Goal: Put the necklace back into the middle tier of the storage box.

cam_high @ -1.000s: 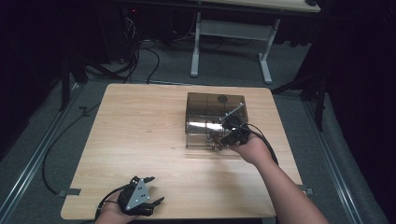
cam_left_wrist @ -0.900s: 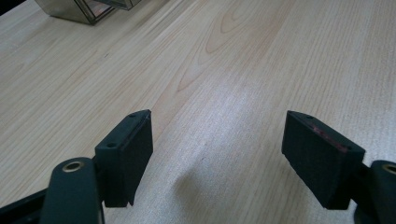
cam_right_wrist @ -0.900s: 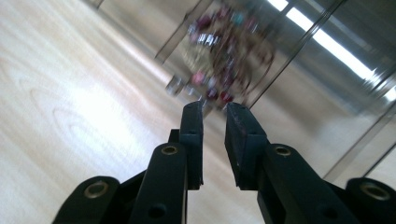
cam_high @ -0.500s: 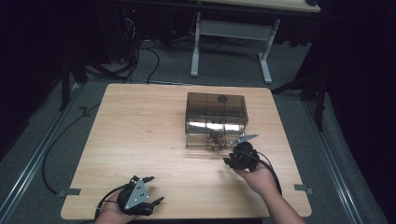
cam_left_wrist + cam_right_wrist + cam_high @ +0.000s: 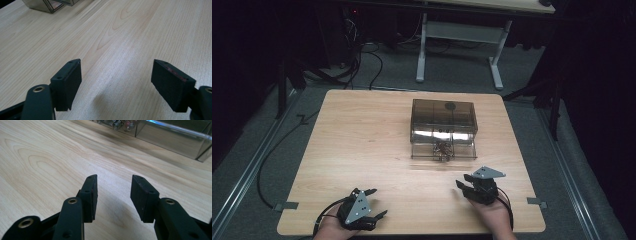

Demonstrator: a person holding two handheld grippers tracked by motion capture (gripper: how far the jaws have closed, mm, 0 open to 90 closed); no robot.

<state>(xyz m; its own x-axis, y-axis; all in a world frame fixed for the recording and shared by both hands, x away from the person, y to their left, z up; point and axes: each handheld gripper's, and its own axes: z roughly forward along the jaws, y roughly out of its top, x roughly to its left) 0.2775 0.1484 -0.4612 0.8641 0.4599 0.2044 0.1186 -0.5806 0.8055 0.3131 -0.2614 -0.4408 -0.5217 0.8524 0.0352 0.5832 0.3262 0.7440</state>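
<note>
Left hand-held gripper (image 5: 371,206): rests at the near left edge of the worktop (image 5: 362,135), grey three-cornered plate on top, cable trailing off the near edge; in the left gripper view its jaws stand wide apart over bare wood, released, nothing between them.
Right hand-held gripper (image 5: 471,184): near the near right edge, held in a hand (image 5: 492,212) that comes in from below; its jaws have just been opening and stand apart with nothing between them, released, pointing toward the box.
Drawer box (image 5: 443,122): a smoky see-through plastic box with a flat lid bearing a round mark, standing right of the worktop's middle, well ahead of the right hand-held gripper and apart from it.
Open drawer (image 5: 443,150): a clear tray pulled out from the box's near face, resting on the wood, divided into compartments.
Small metal parts (image 5: 442,148): a dark, shiny cluster lying in the middle compartment of the open drawer; too small to tell what each piece is. In the right gripper view they glint at the top edge (image 5: 120,124).
In between: bare pale wood from both hand-held grippers to the drawer.
Beyond the worktop: grey floor with black cables (image 5: 362,65) at far left and a white table frame (image 5: 462,35) at the back.
</note>
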